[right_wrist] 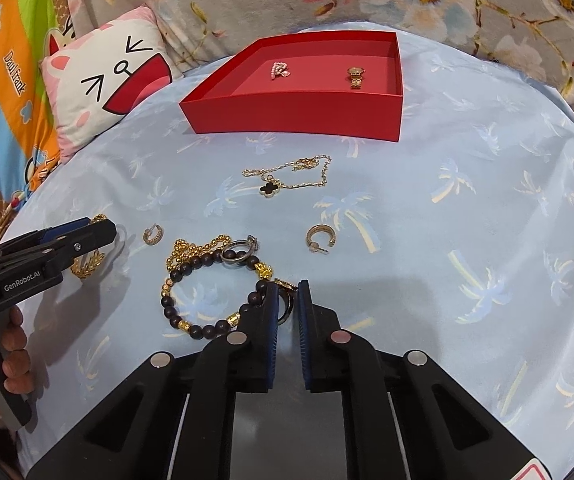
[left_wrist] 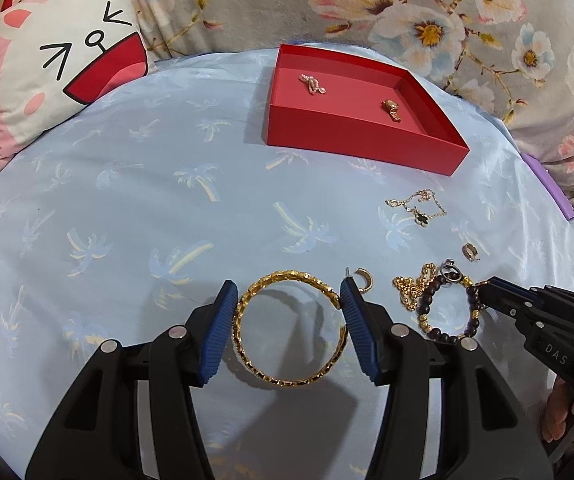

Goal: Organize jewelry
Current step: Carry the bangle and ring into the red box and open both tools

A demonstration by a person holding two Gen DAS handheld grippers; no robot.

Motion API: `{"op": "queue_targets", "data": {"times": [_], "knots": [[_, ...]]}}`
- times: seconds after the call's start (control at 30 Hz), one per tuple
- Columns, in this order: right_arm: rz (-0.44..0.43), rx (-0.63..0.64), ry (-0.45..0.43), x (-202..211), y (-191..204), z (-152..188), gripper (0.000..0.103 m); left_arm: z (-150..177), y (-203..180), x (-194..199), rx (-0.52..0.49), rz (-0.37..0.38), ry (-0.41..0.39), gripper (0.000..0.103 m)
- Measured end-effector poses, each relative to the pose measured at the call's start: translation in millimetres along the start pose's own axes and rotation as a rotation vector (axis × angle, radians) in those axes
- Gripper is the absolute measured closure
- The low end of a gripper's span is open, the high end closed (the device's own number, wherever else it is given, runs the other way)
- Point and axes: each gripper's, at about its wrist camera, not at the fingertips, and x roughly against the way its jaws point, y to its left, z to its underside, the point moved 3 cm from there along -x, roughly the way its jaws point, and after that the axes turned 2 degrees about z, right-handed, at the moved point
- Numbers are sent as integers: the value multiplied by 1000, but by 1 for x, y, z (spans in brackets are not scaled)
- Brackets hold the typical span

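Observation:
A gold bangle [left_wrist: 287,330] lies on the blue cloth between the two pads of my left gripper [left_wrist: 285,296], which is open around it. My right gripper [right_wrist: 287,294] is nearly shut on the edge of a dark bead bracelet [right_wrist: 191,316], with a dark ring-like piece between its pads. The bead bracelet [left_wrist: 443,308] also shows in the left wrist view, with the right gripper's tip [left_wrist: 483,290] at it. A red tray [right_wrist: 299,116] at the back holds a pink bead piece [right_wrist: 280,70] and a gold watch [right_wrist: 355,77].
Loose on the cloth: a gold chain with black clover [right_wrist: 287,178], two gold hoop earrings [right_wrist: 320,236] [right_wrist: 153,234], a silver ring [right_wrist: 239,254], a gold bead chain [right_wrist: 191,250]. A cat pillow [right_wrist: 107,80] lies back left; a floral blanket [right_wrist: 367,0] lies behind.

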Motion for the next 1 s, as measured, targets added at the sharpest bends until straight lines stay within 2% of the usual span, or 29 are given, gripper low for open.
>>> {"op": "queue_targets", "data": {"times": [0.23, 0.37, 0.5, 0.63, 0.73, 0.83, 1.0], "knots": [[-4, 0, -37, 12, 1, -3, 94, -2, -3, 5, 1, 28, -9, 51], [-23, -2, -85, 30, -4, -22, 94, -16, -9, 12, -25, 50, -11, 51], [-20, 2, -147, 44, -16, -60, 94, -54, -20, 21, -91, 68, -53, 51], [-20, -18, -207, 45, -31, -108, 94, -98, -30, 21, -111, 94, -107, 51], [-15, -44, -218, 27, -41, -140, 94, -133, -39, 4, -127, 83, -141, 51], [-6, -62, -214, 2, -49, -162, 94, -159, -44, -28, -120, 88, -121, 51], [12, -74, -171, -41, -55, -182, 94, -183, -49, -78, -130, 67, -88, 51]]}}
